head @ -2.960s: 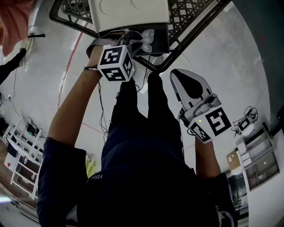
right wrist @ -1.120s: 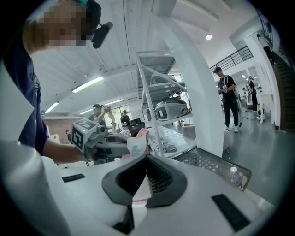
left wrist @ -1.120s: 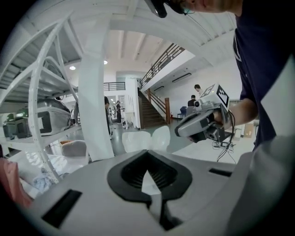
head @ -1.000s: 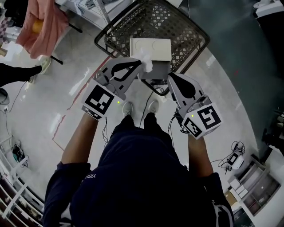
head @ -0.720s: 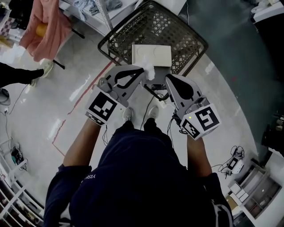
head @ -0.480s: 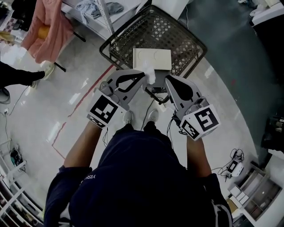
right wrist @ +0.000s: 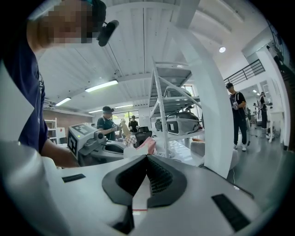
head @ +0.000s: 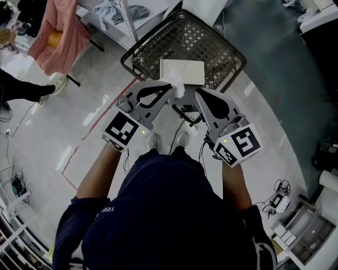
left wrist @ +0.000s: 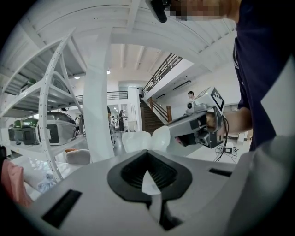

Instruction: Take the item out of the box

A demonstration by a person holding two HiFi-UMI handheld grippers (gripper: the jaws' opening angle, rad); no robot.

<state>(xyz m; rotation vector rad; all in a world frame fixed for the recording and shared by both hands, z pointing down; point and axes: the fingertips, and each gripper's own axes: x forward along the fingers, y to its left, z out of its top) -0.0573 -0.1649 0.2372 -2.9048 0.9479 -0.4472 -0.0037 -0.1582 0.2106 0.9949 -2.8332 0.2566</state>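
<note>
A white box (head: pixel 185 71) lies in a black wire basket (head: pixel 232 48) on the floor ahead of me. My left gripper (head: pixel 170 87) is held above the basket's near rim, shut on a crumpled white tissue (head: pixel 178 88) that sticks out past its tips. In the left gripper view the tissue (left wrist: pixel 138 140) bulges beyond the closed jaws (left wrist: pixel 147 153). My right gripper (head: pixel 198 95) hovers just right of the left one, shut with nothing in it. The right gripper view shows its closed jaws (right wrist: pixel 147 159) and the left gripper (right wrist: pixel 120 150) with the tissue (right wrist: pixel 132 151).
A pink garment (head: pixel 58 37) hangs at the upper left beside a white shelf rack (head: pixel 113 13). Another person's leg and shoe (head: pixel 31 89) show at the left edge. My own shoes (head: pixel 153 141) stand just short of the basket. Cables and shelving (head: pixel 303 232) sit at the lower right.
Three seconds ago the left gripper was down at the box in the basket. It has since come up and away holding the tissue; over the last second both grippers barely moved.
</note>
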